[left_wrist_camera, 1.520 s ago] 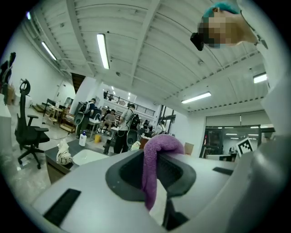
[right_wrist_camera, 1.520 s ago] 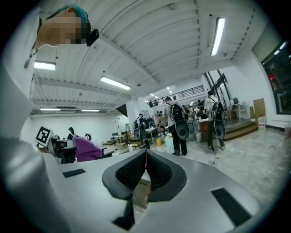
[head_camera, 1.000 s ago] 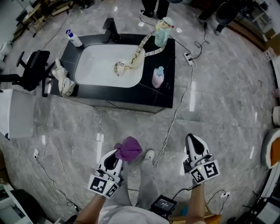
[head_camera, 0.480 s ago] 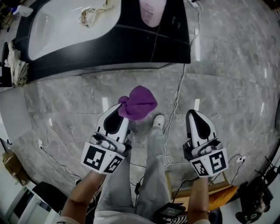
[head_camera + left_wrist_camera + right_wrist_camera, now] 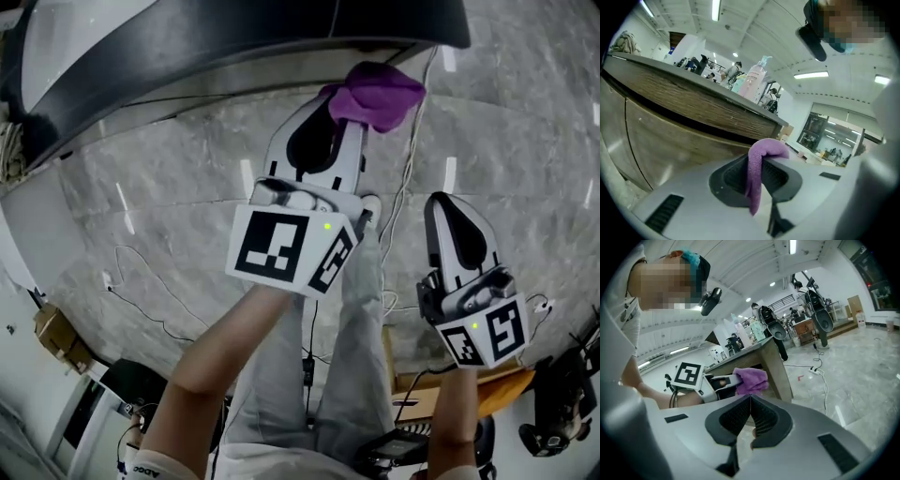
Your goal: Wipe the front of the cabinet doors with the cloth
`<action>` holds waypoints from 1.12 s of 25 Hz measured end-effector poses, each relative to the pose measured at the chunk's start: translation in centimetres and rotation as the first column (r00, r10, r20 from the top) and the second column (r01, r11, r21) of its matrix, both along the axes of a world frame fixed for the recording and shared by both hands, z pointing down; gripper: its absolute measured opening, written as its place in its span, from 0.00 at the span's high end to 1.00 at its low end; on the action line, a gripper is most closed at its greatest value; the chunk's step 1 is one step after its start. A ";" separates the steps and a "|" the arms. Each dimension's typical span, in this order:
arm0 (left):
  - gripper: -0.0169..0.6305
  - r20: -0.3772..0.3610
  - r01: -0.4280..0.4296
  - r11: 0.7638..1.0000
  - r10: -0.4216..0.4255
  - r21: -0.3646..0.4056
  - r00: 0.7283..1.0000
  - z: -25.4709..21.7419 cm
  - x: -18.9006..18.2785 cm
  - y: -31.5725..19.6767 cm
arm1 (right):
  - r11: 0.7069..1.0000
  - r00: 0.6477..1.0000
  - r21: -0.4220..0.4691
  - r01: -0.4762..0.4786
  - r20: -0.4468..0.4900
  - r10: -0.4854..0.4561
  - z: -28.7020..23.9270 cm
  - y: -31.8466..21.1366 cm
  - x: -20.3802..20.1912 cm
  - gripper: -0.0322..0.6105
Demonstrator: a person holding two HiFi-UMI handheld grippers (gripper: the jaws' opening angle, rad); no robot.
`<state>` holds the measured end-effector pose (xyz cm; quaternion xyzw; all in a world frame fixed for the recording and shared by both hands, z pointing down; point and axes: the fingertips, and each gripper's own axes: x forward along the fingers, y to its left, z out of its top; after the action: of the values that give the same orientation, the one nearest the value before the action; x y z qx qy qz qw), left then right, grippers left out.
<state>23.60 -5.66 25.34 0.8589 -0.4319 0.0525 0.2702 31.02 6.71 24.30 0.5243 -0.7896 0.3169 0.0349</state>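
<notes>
Cloth (image 5: pixel 377 94), purple and bunched, sits pinched at the tip of my left gripper (image 5: pixel 345 120) in the head view. It is held out close to the dark top edge of the cabinet (image 5: pixel 281 42), above the grey marble floor (image 5: pixel 169 206). My right gripper (image 5: pixel 452 208) hangs lower and to the right, well apart from the cabinet. A white cable (image 5: pixel 405 183) trails across the floor between the two grippers. The only markings I can make out are the black-and-white square patterns on each marker cube (image 5: pixel 281 248).

In the left gripper view, the jaws are clamped on the cloth (image 5: pixel 758 171), which drapes over and down between them. Just ahead are the wood-grain cabinet doors (image 5: pixel 665 136) under the countertop (image 5: pixel 693 89). I cannot tell whether the cloth touches them. A pink pump bottle (image 5: pixel 757 79) stands on top, its label too small for me to read.

In the right gripper view, the right gripper (image 5: pixel 750 401) has its jaws pressed together with nothing between them. Beyond them I see the left gripper (image 5: pixel 717 383) holding the cloth (image 5: pixel 751 379) beside a corner of the cabinet (image 5: pixel 773 357). A power strip (image 5: pixel 816 371) lies on the floor.
</notes>
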 end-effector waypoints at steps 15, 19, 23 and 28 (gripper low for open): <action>0.89 0.013 0.068 0.998 -0.068 0.013 0.998 1.7 -2.8 -4.2 | 0.998 0.999 -0.041 -0.036 0.018 0.037 2.0 -0.5 -0.9 0.91; 0.89 0.035 0.114 0.994 -0.114 0.004 0.993 2.3 -6.8 -4.9 | 0.999 1.000 -0.044 -0.009 0.010 0.010 2.1 -1.2 -3.0 0.91; 0.89 0.053 0.160 0.987 -0.160 -0.003 0.986 2.9 -11.3 -5.6 | 0.999 1.000 -0.042 0.015 0.006 -0.015 2.3 -2.0 -5.6 0.91; 0.89 0.074 0.213 0.977 -0.213 0.000 0.974 2.9 -16.6 -6.3 | 0.998 0.999 -0.037 0.050 0.004 -0.050 2.0 -2.6 -9.2 0.91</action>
<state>6.98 -11.97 28.28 0.8041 -0.5310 0.0564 0.2614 21.84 4.11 26.29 0.5032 -0.7965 0.3314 0.0512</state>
